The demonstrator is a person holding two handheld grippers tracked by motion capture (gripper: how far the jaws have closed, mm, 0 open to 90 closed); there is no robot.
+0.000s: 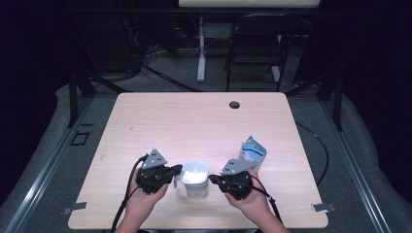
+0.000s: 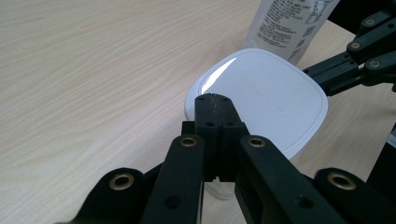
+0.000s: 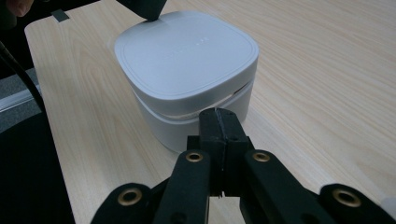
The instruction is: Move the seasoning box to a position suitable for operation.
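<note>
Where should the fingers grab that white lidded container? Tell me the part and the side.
Grip the white container by its lid, across two opposite flat sides, coming from above. The lid overhangs the body with a seam beneath it, and its top is broad and smooth. The left gripper and right gripper are both shut, so open first.

1. I see a pale wooden table (image 1: 160, 116) with a round cable hole (image 1: 234, 105) near its far edge.
2. A white lidded container (image 1: 195, 177) sits near my edge.
3. A white-and-blue pouch (image 1: 253, 151) stands just right of it.
</note>
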